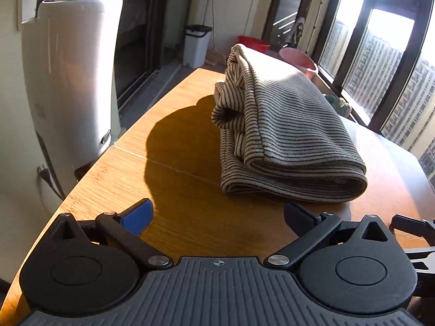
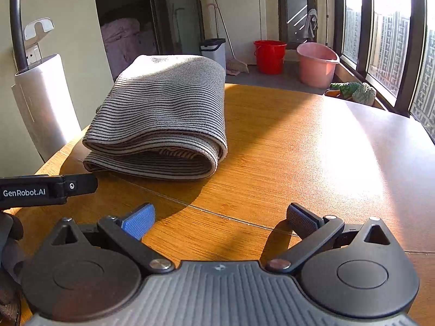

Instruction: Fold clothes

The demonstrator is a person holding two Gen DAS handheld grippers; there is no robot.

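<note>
Striped grey knit garment (image 1: 282,133) folded, lying on orange wooden worktop (image 1: 174,190) | left gripper (image 1: 217,217) and right gripper (image 2: 220,221) fingers spread wide, empty, short of cloth | risk: loose sleeve end snagged, stack unrolling if nudged.

One folded striped garment (image 2: 163,114) is seen on the one wooden table (image 2: 299,149), and two grippers are counted at the table's near edge, the left gripper (image 1: 217,216) and the right gripper (image 2: 218,218). Beyond the table's far edge two buckets are counted, one red bucket (image 2: 269,55) and one pink bucket (image 2: 316,63), with one white bin (image 2: 213,50) left of them. One white appliance (image 1: 70,81) is seen just beside the table's left edge.
</note>
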